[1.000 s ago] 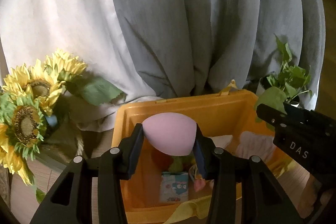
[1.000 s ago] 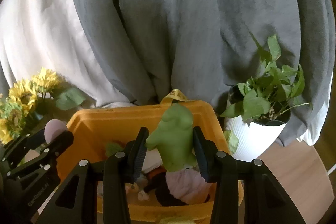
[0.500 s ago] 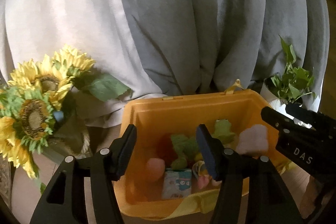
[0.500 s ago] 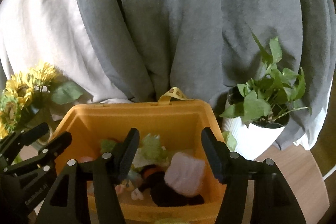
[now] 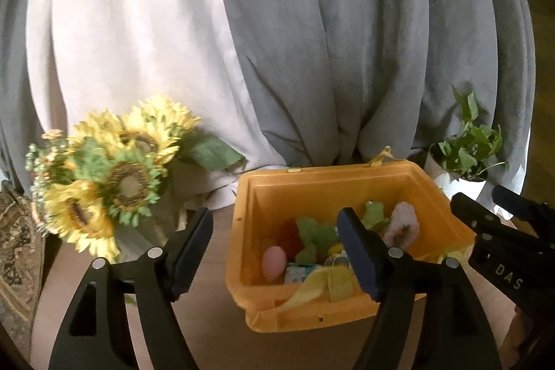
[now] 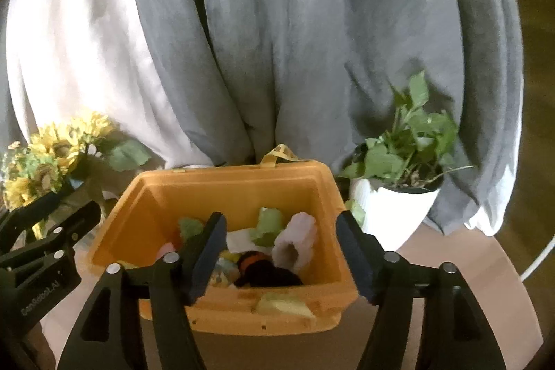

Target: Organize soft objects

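Jaws on both tools are seen spread wide with nothing between them. The left gripper [image 5: 275,252] is held before the near left part of the orange bin [image 5: 333,182], and the right gripper [image 6: 281,250] before its near rim. Inside the bin, the pink egg-shaped sponge [image 5: 274,262] is seen lying near the left wall, and the green plush figure [image 6: 267,224] towards the back, just beside a pale pink fuzzy roll [image 6: 295,243] and a black and orange toy [image 6: 267,273].

The step in hand is judged to be the retreat after a drop. Another loose soft item would have to be found next, though none is shown outside the bin, so the task may be near its end.

One second ago the sponge was pinched by the left tool and the green figure by the right, both above the bin; half a second ago both had been released, and since then the tools have been drawn further back.

Sunflowers [image 5: 118,182] stand to the left, a potted plant [image 6: 399,182] to the right.
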The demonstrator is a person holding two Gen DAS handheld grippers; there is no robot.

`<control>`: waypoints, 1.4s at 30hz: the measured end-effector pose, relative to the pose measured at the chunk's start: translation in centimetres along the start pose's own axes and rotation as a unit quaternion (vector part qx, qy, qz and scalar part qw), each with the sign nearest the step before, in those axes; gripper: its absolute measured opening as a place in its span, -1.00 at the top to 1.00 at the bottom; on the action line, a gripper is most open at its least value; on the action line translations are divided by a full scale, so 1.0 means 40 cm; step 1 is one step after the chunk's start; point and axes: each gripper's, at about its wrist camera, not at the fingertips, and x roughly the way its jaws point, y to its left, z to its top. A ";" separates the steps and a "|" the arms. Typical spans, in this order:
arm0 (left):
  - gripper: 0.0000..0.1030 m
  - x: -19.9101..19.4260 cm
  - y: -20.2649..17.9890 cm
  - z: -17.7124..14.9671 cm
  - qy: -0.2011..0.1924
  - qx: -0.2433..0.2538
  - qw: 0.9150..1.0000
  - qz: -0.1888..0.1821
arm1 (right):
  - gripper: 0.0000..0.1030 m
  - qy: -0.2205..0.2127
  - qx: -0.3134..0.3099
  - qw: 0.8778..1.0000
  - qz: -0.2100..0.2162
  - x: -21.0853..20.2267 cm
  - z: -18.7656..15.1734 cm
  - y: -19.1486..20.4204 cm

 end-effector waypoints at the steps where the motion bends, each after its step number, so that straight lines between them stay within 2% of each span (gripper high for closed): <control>1: -0.48 -0.014 0.002 -0.002 -0.003 -0.001 1.000 0.003 | -0.33 -0.003 0.001 1.000 -0.001 -0.014 -0.003 0.000; 6: -0.56 -0.089 0.006 -0.011 -0.011 -0.003 1.000 0.018 | -0.35 -0.012 0.003 1.000 0.002 -0.087 -0.017 0.002; 12: -0.68 -0.177 0.006 -0.024 -0.028 0.003 0.999 0.035 | -0.50 -0.031 0.008 0.999 0.002 -0.174 -0.031 -0.003; 19: -0.91 -0.284 0.001 -0.051 -0.048 0.002 0.998 0.049 | -0.73 -0.052 0.014 0.999 -0.009 -0.273 -0.054 -0.017; 42: -0.92 -0.648 -0.043 -0.221 -0.066 -0.018 0.996 0.065 | -0.74 -0.085 0.006 0.996 -0.001 -0.626 -0.211 -0.061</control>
